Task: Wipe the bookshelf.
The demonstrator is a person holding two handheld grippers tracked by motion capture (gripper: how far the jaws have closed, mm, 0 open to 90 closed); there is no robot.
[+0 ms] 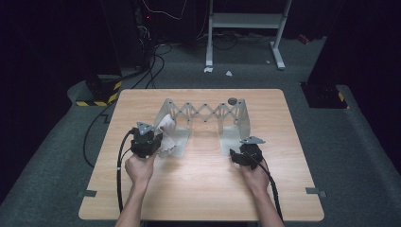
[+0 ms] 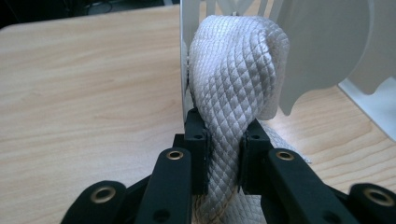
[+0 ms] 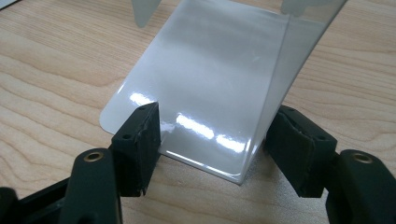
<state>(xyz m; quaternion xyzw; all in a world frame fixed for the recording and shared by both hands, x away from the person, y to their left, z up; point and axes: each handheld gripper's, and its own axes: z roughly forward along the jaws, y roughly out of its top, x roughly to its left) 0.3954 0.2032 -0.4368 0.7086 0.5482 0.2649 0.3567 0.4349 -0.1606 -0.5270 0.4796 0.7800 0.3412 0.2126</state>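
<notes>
A white quilted cloth (image 2: 233, 70) is pinched between the jaws of my left gripper (image 2: 223, 149), which is shut on it. The cloth rises in a fold against the edge of a white end plate (image 2: 322, 42) of an expanding scissor rack (image 1: 203, 112) that stands across the far middle of the table. In the high view the left gripper (image 1: 158, 142) sits by the rack's left end with the cloth (image 1: 166, 126) draped there. My right gripper (image 3: 212, 140) stands open, its jaws straddling the glossy white foot plate (image 3: 205, 79) of the rack's right end (image 1: 230, 139).
A small dark round object (image 1: 232, 100) rests on top of the rack near its right end. The wooden table (image 1: 198, 189) has bare surface in front of both hands. Cables trail from each gripper toward the near edge. A white frame stand (image 1: 243, 21) is on the floor beyond.
</notes>
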